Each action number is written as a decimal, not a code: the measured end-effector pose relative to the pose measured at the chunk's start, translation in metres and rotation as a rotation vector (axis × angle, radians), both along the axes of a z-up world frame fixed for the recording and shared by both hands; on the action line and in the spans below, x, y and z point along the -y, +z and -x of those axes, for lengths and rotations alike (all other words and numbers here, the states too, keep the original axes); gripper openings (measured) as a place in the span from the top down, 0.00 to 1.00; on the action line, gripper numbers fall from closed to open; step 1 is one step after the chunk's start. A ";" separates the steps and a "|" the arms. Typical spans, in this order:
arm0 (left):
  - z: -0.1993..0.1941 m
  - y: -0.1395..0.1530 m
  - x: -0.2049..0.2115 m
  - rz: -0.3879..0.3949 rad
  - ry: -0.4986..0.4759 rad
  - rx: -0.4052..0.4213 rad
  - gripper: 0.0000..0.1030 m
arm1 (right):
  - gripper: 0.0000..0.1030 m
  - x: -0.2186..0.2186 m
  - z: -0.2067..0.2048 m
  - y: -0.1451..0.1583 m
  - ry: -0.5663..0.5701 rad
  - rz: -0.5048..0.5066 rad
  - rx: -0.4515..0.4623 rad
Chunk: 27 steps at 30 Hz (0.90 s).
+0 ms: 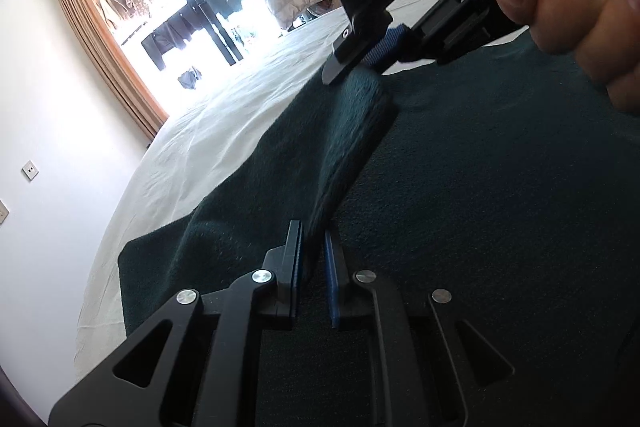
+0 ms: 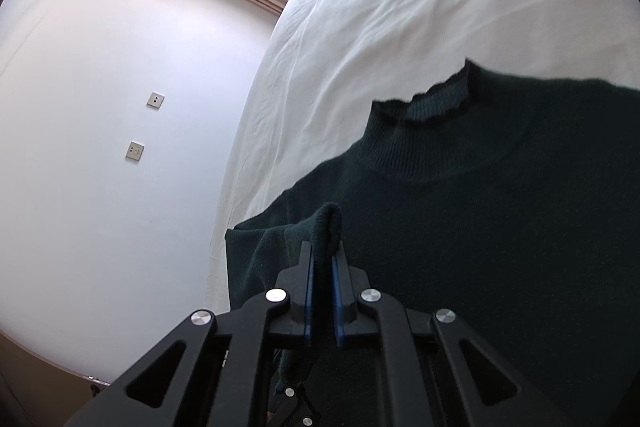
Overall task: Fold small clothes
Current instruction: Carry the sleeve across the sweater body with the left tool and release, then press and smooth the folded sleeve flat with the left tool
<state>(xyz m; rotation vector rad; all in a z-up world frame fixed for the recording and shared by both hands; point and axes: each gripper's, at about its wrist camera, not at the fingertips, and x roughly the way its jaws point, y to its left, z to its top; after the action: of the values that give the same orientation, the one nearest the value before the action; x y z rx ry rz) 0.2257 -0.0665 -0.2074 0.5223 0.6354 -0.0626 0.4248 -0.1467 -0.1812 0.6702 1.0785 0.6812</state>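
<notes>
- A dark green sweater [image 2: 500,227] is spread on the white bed [image 2: 400,27], collar toward the window.
- A raised fold of the sweater's edge is pinched shut in the left hand-held gripper [image 1: 316,247].
- The same edge, nearer the collar, is clamped in the right hand-held gripper [image 2: 322,267], so the fold can seemingly be carried evenly across the sweater.

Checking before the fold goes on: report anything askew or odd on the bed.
Nothing stands out. The dark green sweater lies on the white sheet, its collar flat. The left hand-held gripper and right hand-held gripper each pinch a raised fold of it.
</notes>
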 end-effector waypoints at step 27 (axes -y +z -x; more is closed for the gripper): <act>-0.081 0.034 -0.214 0.448 0.391 -0.051 0.91 | 0.92 0.103 -0.009 -0.032 -0.216 0.152 -0.071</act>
<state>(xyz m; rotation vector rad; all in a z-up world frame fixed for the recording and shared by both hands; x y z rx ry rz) 0.3069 0.1472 -0.1731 -0.0410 0.7385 0.1493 0.4335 -0.2499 -0.2135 0.6718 1.0928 0.3884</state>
